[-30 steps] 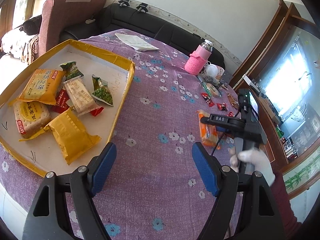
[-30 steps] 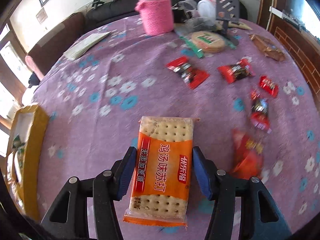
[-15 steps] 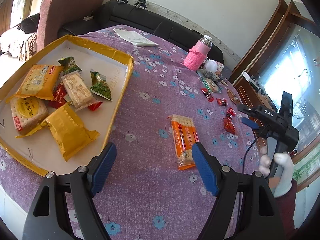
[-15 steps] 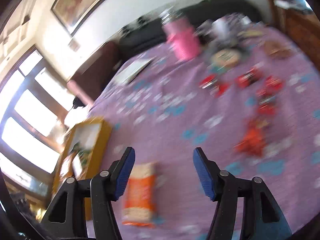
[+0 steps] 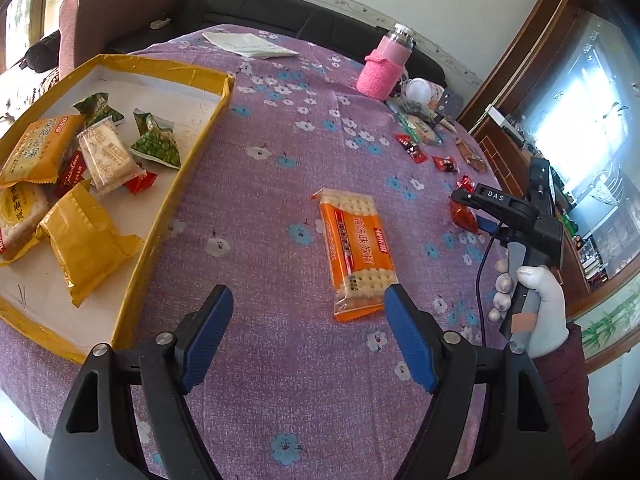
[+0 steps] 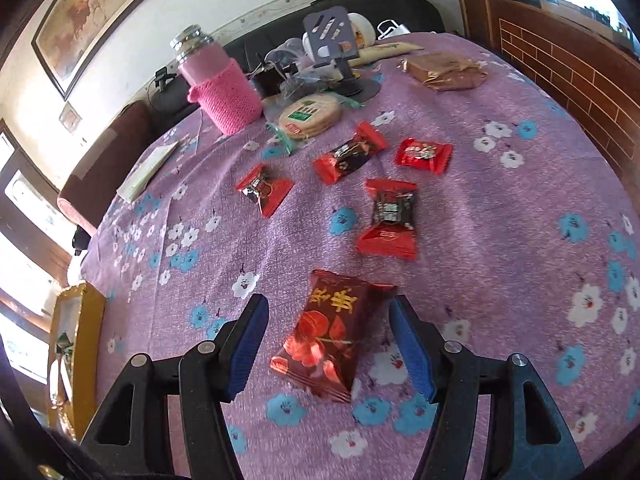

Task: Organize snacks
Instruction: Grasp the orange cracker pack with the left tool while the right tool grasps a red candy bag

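Observation:
An orange cracker pack [image 5: 356, 248] lies flat on the purple flowered cloth, just ahead of my left gripper [image 5: 308, 312], close to its right fingertip. That gripper is open and holds nothing. The yellow-rimmed tray [image 5: 176, 196] on the left holds several snack packs. In the right wrist view a dark red snack pack [image 6: 332, 332] lies on the cloth between the jaws of my right gripper [image 6: 328, 314]. A gap shows on both sides of the pack, so the gripper is open. Beyond it lie several red candies [image 6: 390, 216].
A pink knit-covered bottle [image 6: 224, 92], a round cracker pack [image 6: 310, 116], a brown packet [image 6: 444, 72] and a phone stand [image 6: 332, 40] crowd the far side. A folded paper [image 5: 248, 44] lies at the back. A gloved hand [image 5: 540, 304] holds the right gripper.
My right gripper let go of the orange cracker pack, swung away to the right and now straddles the dark red pack. My left gripper has come closer to the cracker pack.

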`<state>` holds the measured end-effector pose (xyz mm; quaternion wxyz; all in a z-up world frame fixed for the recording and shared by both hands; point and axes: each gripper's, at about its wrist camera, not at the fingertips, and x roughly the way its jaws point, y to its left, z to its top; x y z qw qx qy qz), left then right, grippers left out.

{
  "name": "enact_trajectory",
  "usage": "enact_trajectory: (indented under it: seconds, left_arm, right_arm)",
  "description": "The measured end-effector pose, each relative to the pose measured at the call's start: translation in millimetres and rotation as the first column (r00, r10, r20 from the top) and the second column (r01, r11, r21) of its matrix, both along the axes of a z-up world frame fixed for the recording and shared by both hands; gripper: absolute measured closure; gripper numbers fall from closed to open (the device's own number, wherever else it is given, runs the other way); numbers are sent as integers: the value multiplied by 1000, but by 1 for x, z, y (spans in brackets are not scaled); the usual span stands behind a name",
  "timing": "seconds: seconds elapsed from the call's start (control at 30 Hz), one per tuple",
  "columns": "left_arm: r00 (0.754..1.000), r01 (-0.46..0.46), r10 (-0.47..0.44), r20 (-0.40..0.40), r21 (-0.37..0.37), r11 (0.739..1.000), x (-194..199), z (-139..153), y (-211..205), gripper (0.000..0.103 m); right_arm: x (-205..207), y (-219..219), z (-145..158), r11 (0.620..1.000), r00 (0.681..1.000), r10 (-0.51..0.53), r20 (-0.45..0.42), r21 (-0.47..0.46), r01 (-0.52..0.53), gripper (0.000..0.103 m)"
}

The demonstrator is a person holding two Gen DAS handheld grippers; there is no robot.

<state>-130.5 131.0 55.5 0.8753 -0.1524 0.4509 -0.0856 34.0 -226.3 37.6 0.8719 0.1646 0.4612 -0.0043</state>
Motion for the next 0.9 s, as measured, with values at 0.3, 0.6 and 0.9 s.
enact_trajectory:
  seconds: [0.3,0.6,0.9]
  left_arm:
    - [998,28,-28,-48,0,1000,19,-13,-21,25]
    - [995,95,-92,-33,126,987,56,-21,-63,25]
    - [996,81,-71,-51,213,974,81,-40,-81,25]
  right_arm:
    - [0,10,-11,996,999,14,47,-88,-10,66]
    - [-9,4,-7,999,993,43,106,-13,-42,67]
    - [-18,22,1,994,983,110,146,-24,-107,67]
